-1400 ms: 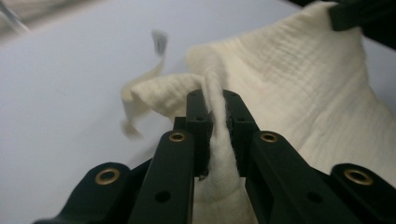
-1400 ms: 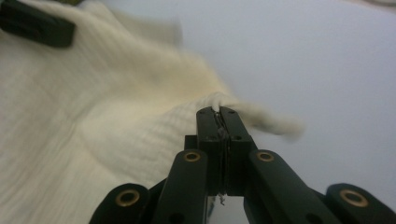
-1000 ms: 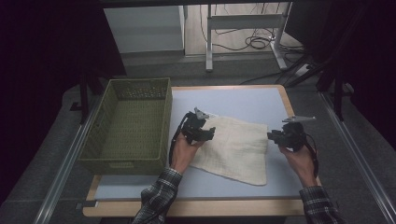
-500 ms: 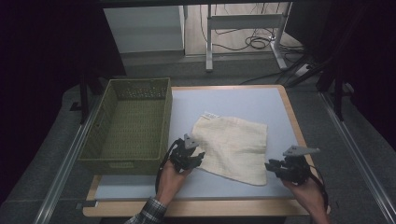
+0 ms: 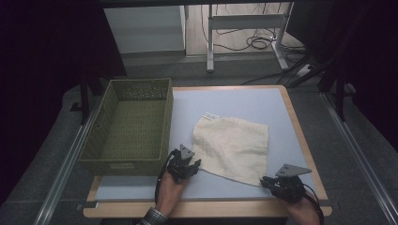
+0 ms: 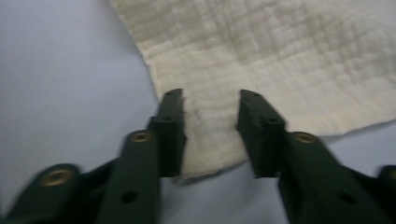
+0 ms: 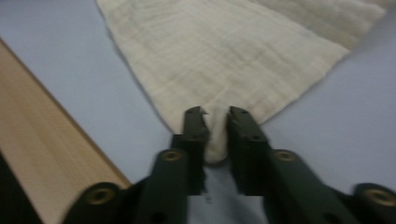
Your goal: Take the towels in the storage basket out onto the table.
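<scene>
Both tongs dropped to the cloth's [image 5: 232, 147] near corners, closing on them.

Both grippers, the left gripper [image 5: 187, 164] and the right gripper [image 5: 277, 183], are black with brass-coloured screws, grey three-cornered top plates and trailing black cables

Green woven basket [image 5: 129, 126] sits on left part of counter [image 5: 234, 101], pale blue top with wooden edge. Behind counter: grey cabinet [image 5: 145, 29], metal stand legs [image 5: 244, 21], tangle of black cables [image 5: 256, 43] on floor. Metal rails [image 5: 61, 171] run along both sides. Dark surroundings.
</scene>
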A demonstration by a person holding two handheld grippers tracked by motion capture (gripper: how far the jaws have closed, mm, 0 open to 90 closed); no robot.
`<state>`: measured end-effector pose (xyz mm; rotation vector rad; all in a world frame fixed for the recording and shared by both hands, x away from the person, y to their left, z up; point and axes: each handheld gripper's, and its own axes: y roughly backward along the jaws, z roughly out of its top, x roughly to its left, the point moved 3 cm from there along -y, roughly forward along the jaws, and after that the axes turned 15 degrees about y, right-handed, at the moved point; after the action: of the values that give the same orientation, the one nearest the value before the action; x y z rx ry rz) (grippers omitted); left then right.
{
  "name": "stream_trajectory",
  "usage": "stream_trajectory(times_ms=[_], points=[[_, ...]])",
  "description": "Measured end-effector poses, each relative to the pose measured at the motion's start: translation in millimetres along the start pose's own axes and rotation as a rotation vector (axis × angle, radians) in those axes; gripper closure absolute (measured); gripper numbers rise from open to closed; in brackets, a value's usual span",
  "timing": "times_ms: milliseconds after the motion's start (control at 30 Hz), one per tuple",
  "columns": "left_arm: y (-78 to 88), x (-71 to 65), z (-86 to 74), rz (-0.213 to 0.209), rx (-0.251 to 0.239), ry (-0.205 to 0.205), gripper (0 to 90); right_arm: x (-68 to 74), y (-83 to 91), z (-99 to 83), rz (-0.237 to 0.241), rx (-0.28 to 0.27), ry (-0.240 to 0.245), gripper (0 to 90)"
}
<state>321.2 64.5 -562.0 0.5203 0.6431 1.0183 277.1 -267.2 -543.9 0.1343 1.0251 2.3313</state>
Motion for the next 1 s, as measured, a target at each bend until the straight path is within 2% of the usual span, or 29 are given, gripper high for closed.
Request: stream_trajectory(times_ms=[67,100,200,267,333,400,433,467,500,633,733,800,833,867,900,1000], points=[[0.7,-0.4,0.0,-0.037,0.017,0.019,82.9,1.0,0.3,0.8,-0.005,0.008,0.006,85.0],[1.2,-1.5,-0.5,-0.038,0.018,0.009,89.3,0.9,1.0,1.2,-0.007,0.014,0.007,85.2],[8.7,-4.8,-3.7,-0.077,0.022,0.014,89.7,0.9,6.7,0.4,-0.027,0.022,0.016,85.3],[12.8,-6.3,-5.1,-0.083,0.02,0.008,89.7,0.5,14.7,-2.0,-0.034,0.015,0.011,85.2],[25.4,-11.6,-10.9,-0.116,0.02,-0.005,89.7,0.5,25.2,-5.5,-0.037,0.002,-0.005,85.2],[29.1,-14.1,-13.2,-0.125,0.022,-0.01,89.6,1.2,30.7,-7.4,-0.035,-0.008,-0.014,85.2],[36.0,-19.7,-18.6,-0.144,0.028,-0.026,89.5,4.0,40.4,-11.8,-0.033,-0.022,-0.025,85.2],[36.0,-19.7,-18.6,-0.144,0.028,-0.026,89.5,4.0,40.4,-11.8,-0.033,-0.022,-0.025,85.2],[41.2,-25.9,-25.3,-0.158,0.041,-0.038,89.4,9.1,47.3,-18.2,-0.029,-0.025,-0.034,85.1],[49.3,-35.1,-42.0,-0.178,0.076,-0.068,89.1,18.9,49.9,-32.2,-0.011,-0.001,-0.051,84.7],[53.9,-34.7,-48.1,-0.186,0.081,-0.063,84.5,23.6,50.3,-40.7,0.01,0.008,-0.071,84.0],[55.4,-33.5,-46.9,-0.185,0.078,-0.065,74.3,23.8,52.2,-41.0,0.012,0.002,-0.074,83.3],[58.3,-30.6,-40.3,-0.163,0.052,-0.068,70.8,21.2,57.9,-38.2,0.008,-0.019,-0.078,79.6],[58.3,-30.6,-40.3,-0.163,0.052,-0.068,67.9,21.2,57.9,-38.2,0.008,-0.019,-0.078,79.6],[57.7,-28.5,-29.9,-0.159,0.032,-0.054,64.7,15.3,62.3,-33.0,-0.003,-0.033,-0.071,77.1],[49.2,-30.4,-15.0,-0.152,0.021,-0.071,60.4,6.3,62.2,-27.3,-0.03,-0.039,-0.062,75.5]])
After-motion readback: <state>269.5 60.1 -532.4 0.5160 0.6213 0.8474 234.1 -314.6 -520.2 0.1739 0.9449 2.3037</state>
